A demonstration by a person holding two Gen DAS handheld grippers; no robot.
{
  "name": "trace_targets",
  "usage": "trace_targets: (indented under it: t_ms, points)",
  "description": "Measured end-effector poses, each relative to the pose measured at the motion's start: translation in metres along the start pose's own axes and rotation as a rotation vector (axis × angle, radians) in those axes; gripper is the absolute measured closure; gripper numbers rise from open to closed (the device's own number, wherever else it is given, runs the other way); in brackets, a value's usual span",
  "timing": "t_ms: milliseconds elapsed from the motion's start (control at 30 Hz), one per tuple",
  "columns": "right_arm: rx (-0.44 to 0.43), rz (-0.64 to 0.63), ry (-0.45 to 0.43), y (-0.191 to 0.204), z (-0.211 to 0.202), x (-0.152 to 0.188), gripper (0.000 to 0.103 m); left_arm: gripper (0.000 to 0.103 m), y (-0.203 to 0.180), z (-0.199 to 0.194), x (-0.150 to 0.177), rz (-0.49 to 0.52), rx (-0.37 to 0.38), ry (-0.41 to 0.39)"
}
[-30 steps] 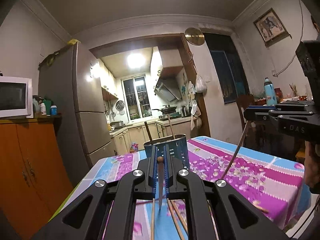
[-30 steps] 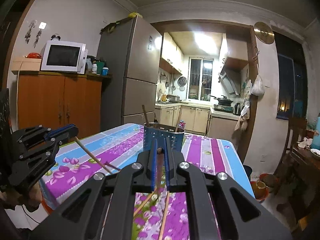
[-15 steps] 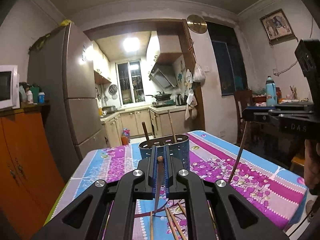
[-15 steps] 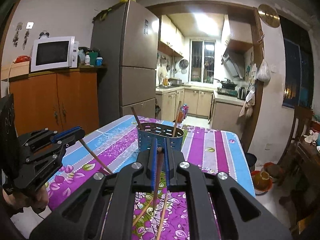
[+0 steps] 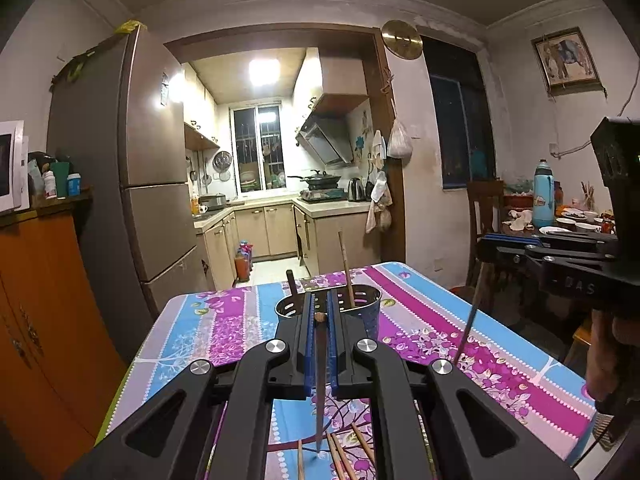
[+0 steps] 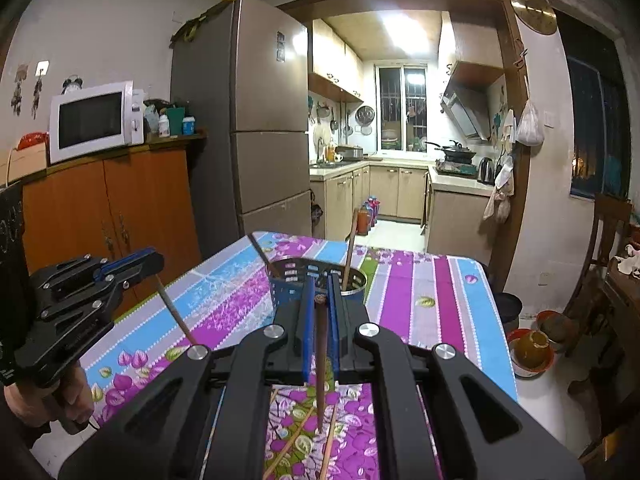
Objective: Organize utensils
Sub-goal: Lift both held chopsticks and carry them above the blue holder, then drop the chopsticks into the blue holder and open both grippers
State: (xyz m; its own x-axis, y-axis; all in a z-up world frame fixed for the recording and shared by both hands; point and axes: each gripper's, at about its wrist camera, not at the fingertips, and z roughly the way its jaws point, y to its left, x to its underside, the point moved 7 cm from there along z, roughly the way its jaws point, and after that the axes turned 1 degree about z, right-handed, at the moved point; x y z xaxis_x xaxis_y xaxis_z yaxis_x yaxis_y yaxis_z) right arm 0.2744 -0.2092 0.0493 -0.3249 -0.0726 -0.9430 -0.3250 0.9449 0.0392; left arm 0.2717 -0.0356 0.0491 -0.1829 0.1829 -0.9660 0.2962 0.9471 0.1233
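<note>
**Two hand-held grippers, each pinching one chopstick, above a floral table**

Left wrist view: the left gripper (image 5: 319, 312) sits at the centre, pointing toward 12 o'clock, its blue-lined fingers (image 5: 308, 344) pressed together on a dark chopstick (image 5: 319, 384). The chopstick's top end shows between the fingertips and its thin end hangs down toward 6 o'clock, above the table. Just beyond the fingertips, at 12 o'clock, stands a perforated metal utensil holder (image 5: 368, 312) on the striped, flowered tablecloth (image 5: 224, 328). Two sticks already stand in it, leaning slightly. Loose chopsticks (image 5: 340, 456) lie on the cloth at 6 o'clock, under the gripper. At 3 o'clock the right gripper (image 5: 486, 246) enters from the frame edge, a person's hand (image 5: 608, 356) on its grip, with a chopstick (image 5: 472, 312) slanting down from its closed tips.

Right wrist view: the right gripper (image 6: 319, 300) is also centred and clamped on a brown chopstick (image 6: 321, 360) that hangs toward 6 o'clock. The utensil holder (image 6: 288, 292) stands just past its tips at 12 o'clock. At 9 o'clock the left gripper (image 6: 154, 262) appears, held by a hand (image 6: 60, 396), its chopstick (image 6: 176, 312) angling down toward the cloth.

Beyond the table are a refrigerator (image 6: 264, 120), a microwave (image 6: 92, 120) on an orange cabinet (image 6: 112, 208), and a lit kitchen.
</note>
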Motion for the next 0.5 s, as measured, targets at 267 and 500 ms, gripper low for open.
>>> trace_targets:
  t_ms: [267,500]
  points:
    - [0.01,0.005,0.0,-0.005,0.004,-0.029,0.098,0.096,0.008,0.005,-0.024,-0.014,0.015,0.029]
    - [0.007,0.003,-0.007,-0.004,0.005,-0.062,0.098,0.096,0.021,0.012,-0.055,-0.045,0.021,0.011]
